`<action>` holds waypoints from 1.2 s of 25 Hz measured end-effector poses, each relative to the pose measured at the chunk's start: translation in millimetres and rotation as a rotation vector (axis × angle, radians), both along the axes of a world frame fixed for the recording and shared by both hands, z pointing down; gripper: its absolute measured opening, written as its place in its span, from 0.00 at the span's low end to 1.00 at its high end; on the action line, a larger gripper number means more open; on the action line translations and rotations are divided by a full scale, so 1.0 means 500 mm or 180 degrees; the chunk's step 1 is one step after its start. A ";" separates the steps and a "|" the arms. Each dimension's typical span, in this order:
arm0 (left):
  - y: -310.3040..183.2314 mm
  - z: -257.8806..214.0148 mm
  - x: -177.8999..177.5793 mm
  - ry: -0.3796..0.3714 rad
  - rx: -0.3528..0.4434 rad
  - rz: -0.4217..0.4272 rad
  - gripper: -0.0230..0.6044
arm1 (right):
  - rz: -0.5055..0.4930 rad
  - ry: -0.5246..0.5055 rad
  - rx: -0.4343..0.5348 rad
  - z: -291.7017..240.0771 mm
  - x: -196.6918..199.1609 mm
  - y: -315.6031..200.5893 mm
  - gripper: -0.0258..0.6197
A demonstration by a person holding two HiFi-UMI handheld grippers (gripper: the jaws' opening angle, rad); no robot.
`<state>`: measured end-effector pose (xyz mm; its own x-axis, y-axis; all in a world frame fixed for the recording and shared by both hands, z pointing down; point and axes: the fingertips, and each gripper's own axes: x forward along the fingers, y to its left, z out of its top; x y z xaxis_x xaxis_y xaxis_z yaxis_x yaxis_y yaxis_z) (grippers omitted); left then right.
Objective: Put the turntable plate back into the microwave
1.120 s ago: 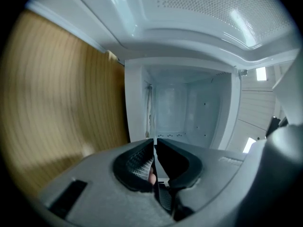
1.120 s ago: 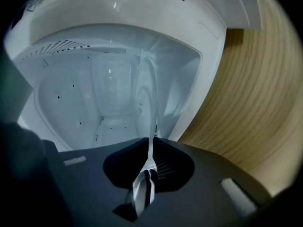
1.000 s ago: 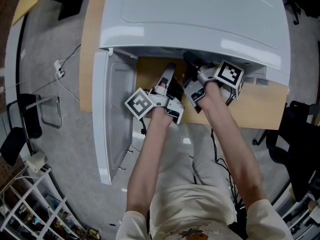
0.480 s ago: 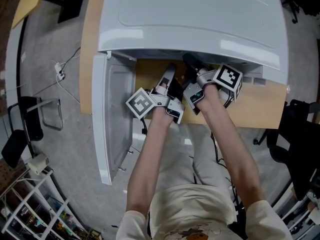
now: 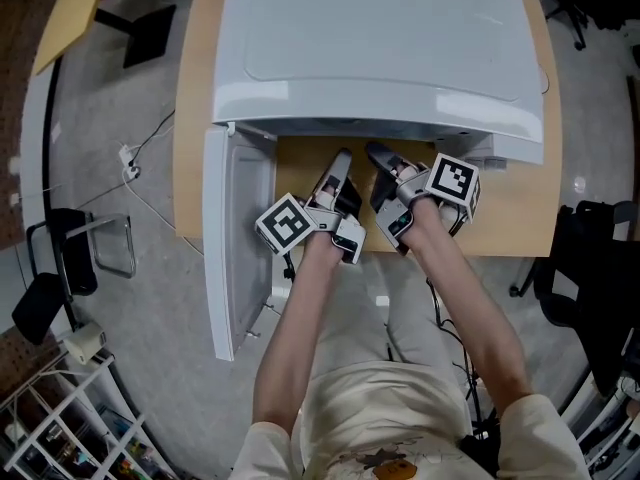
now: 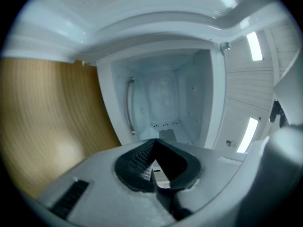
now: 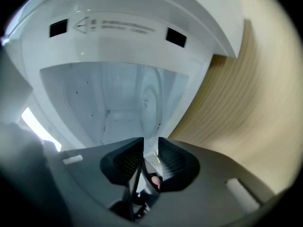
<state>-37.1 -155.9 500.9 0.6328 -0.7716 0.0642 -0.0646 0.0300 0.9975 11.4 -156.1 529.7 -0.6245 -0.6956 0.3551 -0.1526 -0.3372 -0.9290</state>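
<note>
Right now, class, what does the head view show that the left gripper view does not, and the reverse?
Only the head view: the microwave from above with its top panel, the person's forearms and the floor. Only the left gripper view: the inside of the cavity, the ceiling lights, and the left gripper with its jaws shut on nothing. Both: the white microwave and the wooden table.
</note>
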 end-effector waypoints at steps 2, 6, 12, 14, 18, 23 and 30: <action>0.016 -0.023 -0.002 -0.0423 0.0175 0.0175 0.03 | -0.0162 0.0288 0.0168 -0.033 0.009 0.017 0.15; 0.069 -0.089 0.015 -0.1266 0.0529 0.0553 0.03 | -0.0422 0.0823 0.0530 -0.104 0.021 0.056 0.05; 0.140 -0.164 0.014 -0.2262 0.0856 0.0819 0.03 | -0.0632 0.1404 0.0880 -0.177 0.011 0.109 0.05; 0.162 -0.163 0.009 -0.2486 0.0838 0.0890 0.03 | -0.0740 0.1644 0.0959 -0.183 0.005 0.132 0.05; 0.207 -0.132 0.004 -0.2637 0.0647 0.1018 0.03 | -0.0972 0.2282 0.1145 -0.174 0.002 0.177 0.05; 0.239 -0.087 -0.001 -0.2891 0.0604 0.1285 0.03 | -0.0990 0.2683 0.1123 -0.132 -0.001 0.219 0.05; 0.264 -0.072 -0.006 -0.3074 0.0720 0.1558 0.03 | -0.0951 0.2881 0.1020 -0.108 0.002 0.250 0.05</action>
<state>-40.2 -23.7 464.7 0.6326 -0.5080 0.5847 -0.7740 -0.3882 0.5002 12.3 -30.8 475.8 -0.3767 -0.7005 0.6062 -0.8838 0.0757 -0.4618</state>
